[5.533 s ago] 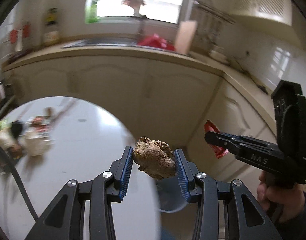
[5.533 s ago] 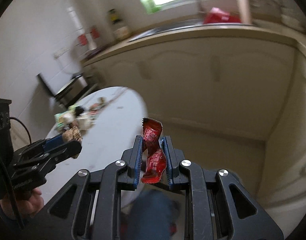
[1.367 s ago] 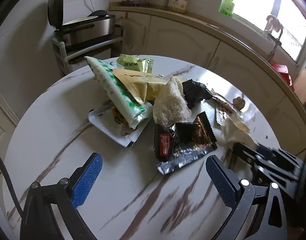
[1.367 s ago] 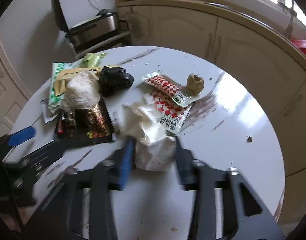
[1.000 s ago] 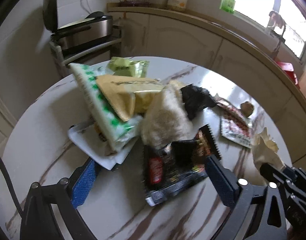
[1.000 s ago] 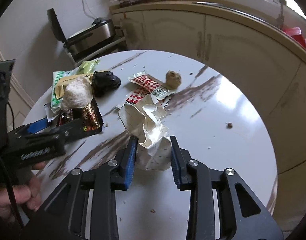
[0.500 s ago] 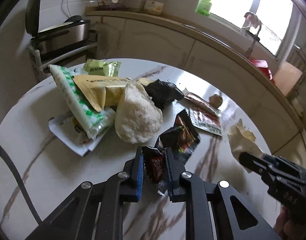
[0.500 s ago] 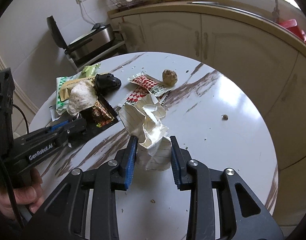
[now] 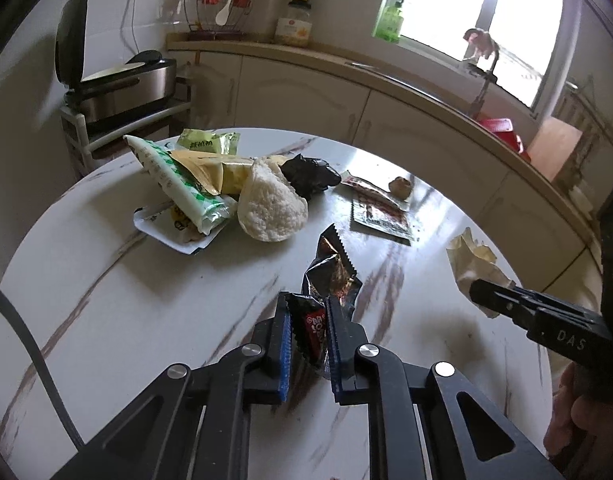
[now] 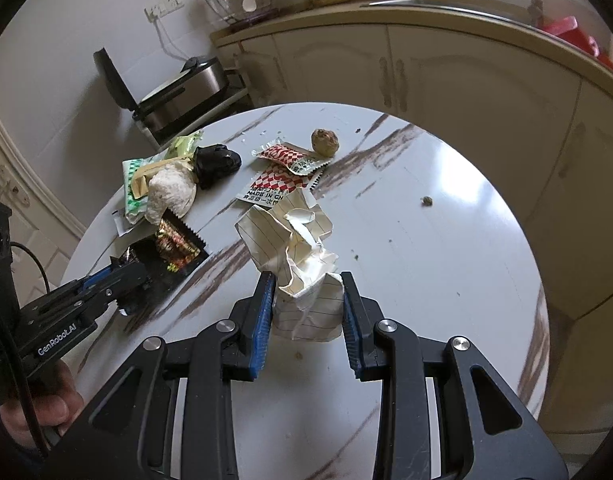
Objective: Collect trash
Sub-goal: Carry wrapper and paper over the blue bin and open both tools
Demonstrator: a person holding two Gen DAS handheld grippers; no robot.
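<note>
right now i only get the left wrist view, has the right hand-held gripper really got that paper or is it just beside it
Observer: It has it. Both pads of the right hand-held gripper press on the lower end of the crumpled paper.
Operator: anything loose past it that i cant see
Observer: A small crumb lies alone on the table, right of the paper and apart from the other trash.
</note>
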